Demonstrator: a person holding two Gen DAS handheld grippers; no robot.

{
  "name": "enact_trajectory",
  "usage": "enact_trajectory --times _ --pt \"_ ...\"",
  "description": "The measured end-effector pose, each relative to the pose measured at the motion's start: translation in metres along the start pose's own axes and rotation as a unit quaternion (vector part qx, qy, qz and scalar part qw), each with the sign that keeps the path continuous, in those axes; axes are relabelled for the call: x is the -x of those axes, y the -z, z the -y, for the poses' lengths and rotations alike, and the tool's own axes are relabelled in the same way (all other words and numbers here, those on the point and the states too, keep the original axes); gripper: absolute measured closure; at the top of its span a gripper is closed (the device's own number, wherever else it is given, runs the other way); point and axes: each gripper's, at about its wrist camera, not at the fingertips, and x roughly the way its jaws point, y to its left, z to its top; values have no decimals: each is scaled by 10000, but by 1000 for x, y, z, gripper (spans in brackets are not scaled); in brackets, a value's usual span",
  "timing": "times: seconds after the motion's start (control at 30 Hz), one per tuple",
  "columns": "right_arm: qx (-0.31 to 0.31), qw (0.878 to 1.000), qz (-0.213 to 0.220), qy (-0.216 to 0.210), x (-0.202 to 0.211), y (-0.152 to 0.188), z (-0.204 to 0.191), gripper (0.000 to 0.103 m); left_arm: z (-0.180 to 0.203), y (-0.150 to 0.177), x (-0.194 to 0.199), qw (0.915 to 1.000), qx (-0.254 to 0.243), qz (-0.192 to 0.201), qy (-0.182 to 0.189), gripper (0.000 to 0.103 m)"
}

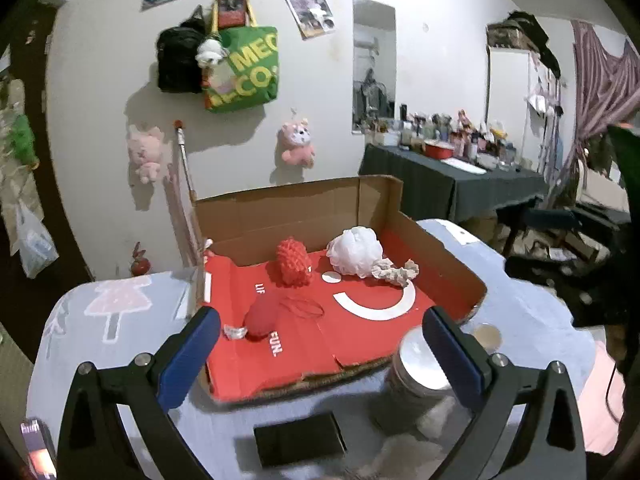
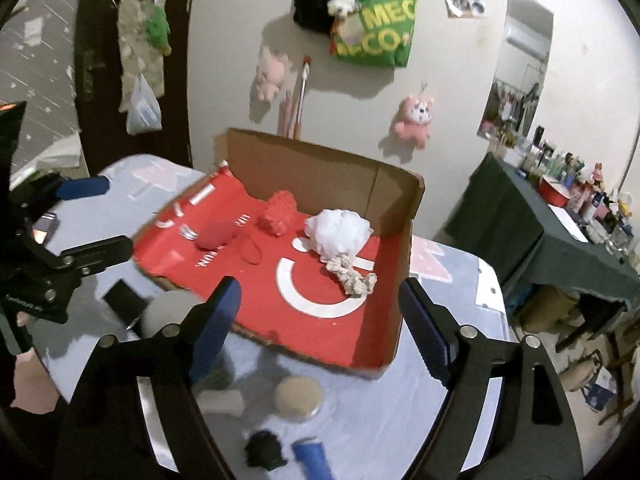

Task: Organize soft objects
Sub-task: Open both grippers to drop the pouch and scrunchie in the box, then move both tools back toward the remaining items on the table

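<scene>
An open cardboard box (image 1: 304, 208) with a red floor lies on the table. In it are a red knobbly ball (image 1: 294, 264), a white mesh pouf (image 1: 356, 252), a beige knotted rope (image 1: 394, 272) and a smooth red soft piece (image 1: 262, 318) with a thin red cord. My left gripper (image 1: 320, 316) hangs open in front of the box's near edge, nothing between its fingers. My right gripper (image 2: 320, 286) is open too, above the box's (image 2: 320, 168) front edge, near the rope (image 2: 352, 278) and pouf (image 2: 340, 232). The left gripper (image 2: 100, 220) also shows at left.
On the pale blue cloth (image 1: 120, 320) in front of the box stand a metal-lidded jar (image 1: 420, 364), a flat black block (image 1: 300, 438) and a round lid (image 2: 298, 398). A black fuzzy lump (image 2: 262, 448) and a blue tube (image 2: 312, 456) lie nearer. A cluttered dark table (image 1: 448, 184) stands at right.
</scene>
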Motion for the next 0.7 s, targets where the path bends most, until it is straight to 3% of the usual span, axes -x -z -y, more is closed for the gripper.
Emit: enact_trajectory --times 0.17,0.33,0.53,0.7 --pt "-85 9994 325 38 27 30 -15 18 11 26 30 9996 79 268 -6 0" --pt "-291 9981 525 151 41 63 -26 18 21 53 40 9995 141 291 26 0" --pt "-572 9953 735 265 43 104 -34 18 30 87 47 9988 229 391 -201 0" --pt "-740 9949 638 264 30 133 -37 18 33 112 42 9986 285 314 -303 0"
